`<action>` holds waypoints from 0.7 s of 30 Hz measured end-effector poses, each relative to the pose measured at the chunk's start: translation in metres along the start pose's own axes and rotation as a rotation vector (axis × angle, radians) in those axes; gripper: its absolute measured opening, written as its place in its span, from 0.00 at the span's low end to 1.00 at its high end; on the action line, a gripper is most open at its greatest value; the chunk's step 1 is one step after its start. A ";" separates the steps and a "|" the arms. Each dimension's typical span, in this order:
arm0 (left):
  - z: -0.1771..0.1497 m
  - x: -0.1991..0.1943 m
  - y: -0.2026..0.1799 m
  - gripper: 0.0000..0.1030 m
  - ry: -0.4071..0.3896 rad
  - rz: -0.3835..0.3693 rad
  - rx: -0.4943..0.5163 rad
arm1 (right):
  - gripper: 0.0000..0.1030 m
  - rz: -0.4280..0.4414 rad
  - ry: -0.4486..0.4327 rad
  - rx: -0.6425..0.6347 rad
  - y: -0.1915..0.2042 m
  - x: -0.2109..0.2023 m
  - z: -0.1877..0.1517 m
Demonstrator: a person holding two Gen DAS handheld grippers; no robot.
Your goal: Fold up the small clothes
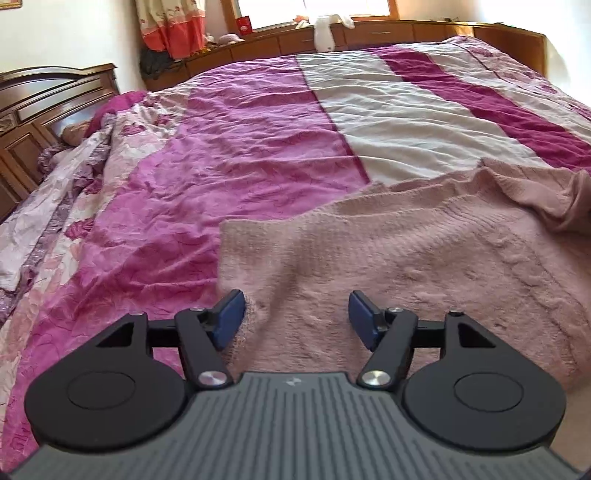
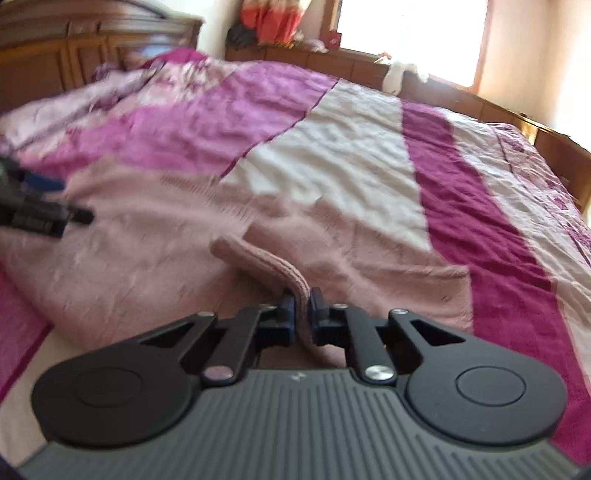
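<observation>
light: bright daylight came from the window (image 1: 314,9) at the far wall | glare: window (image 2: 410,37) blew out to white | shadow: soft, under the sweater (image 1: 406,258) folds | blur: right wrist view smeared, left sharp | edges: fisheye bowed the bedspread (image 1: 240,147), corners dark

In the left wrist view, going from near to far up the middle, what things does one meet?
Left gripper, jaws open → pink knitted sweater → striped bed cover → wooden ledge → window.
</observation>
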State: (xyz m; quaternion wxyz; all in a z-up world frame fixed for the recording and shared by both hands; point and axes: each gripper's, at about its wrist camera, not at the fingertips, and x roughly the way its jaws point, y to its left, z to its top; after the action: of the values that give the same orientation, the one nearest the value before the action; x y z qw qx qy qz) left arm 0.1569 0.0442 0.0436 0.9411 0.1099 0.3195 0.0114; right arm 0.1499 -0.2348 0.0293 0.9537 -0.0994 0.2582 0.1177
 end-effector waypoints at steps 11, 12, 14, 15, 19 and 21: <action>0.010 -0.012 0.024 0.68 -0.021 0.006 -0.071 | 0.12 -0.205 0.034 0.187 -0.080 0.040 0.012; 0.012 -0.015 0.023 0.68 -0.029 0.000 -0.066 | 0.12 -0.213 0.051 0.181 -0.084 0.046 0.008; 0.015 -0.019 0.020 0.68 -0.049 -0.014 -0.048 | 0.13 -0.219 0.072 0.166 -0.087 0.052 0.001; 0.017 -0.020 0.019 0.68 -0.057 -0.025 -0.040 | 0.13 -0.214 0.078 0.165 -0.087 0.053 0.000; 0.020 -0.015 0.011 0.68 -0.051 -0.036 -0.036 | 0.25 -0.234 0.039 0.137 -0.078 0.038 0.000; 0.019 -0.011 0.010 0.68 -0.040 -0.047 -0.056 | 0.38 -0.242 -0.001 0.105 -0.071 0.025 0.002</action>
State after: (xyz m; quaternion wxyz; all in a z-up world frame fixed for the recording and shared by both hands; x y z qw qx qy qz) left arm 0.1603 0.0489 0.0665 0.9500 0.0763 0.3027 -0.0042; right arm 0.1917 -0.2973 0.0270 0.9650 -0.0796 0.2495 -0.0117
